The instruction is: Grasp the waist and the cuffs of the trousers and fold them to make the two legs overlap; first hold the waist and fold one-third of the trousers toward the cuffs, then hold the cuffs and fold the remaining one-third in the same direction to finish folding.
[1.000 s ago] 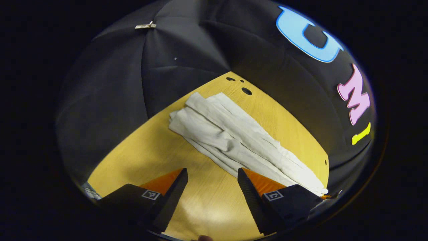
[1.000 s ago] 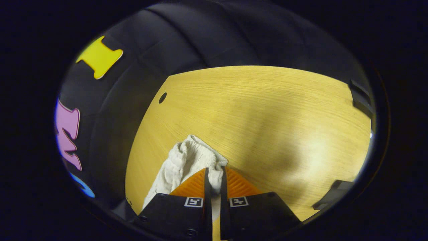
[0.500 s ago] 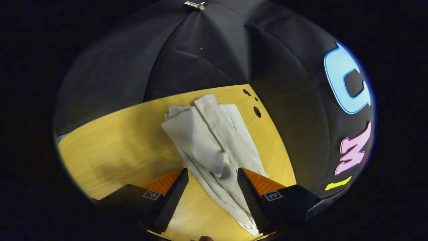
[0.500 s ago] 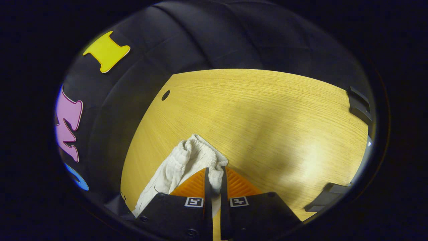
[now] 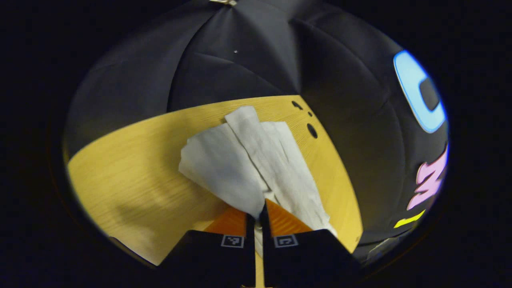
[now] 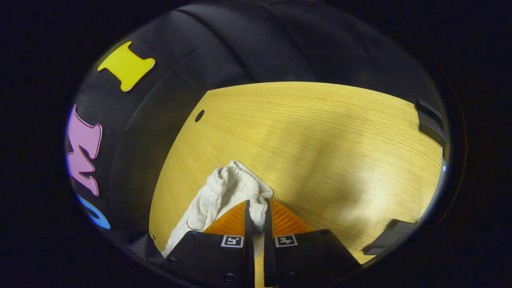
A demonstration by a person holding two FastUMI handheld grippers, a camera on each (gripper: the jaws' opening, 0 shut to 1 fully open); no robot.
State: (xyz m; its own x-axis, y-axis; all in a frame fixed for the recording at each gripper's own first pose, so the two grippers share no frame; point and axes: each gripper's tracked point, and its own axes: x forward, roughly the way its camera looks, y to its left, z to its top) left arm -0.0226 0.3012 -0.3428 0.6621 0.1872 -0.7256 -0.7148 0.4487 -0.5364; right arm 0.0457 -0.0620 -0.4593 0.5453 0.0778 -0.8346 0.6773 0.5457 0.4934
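The right tongs (image 6: 256, 218) are closed, both fingers pressing on the gathered, elastic-edged end of the pale trousers (image 6: 224, 192). The cloth bunches up just ahead of the fingertips and trails back past the left finger, lying on the wooden table (image 6: 320, 136). Far ahead and to the left of the tongs, a small dark hole (image 6: 199, 116) sits in the table near its edge.

trousers (image 5: 256, 160): pale woven cloth, matt, creased; gathered ribbed waist (image 6: 236, 186) | table (image 6: 320, 136): light wood-grain surface, smooth, faint sheen | booth wall (image 5: 224, 68): black cloth, matt, seamed | clip (image 5: 224, 2): metallic, shiny
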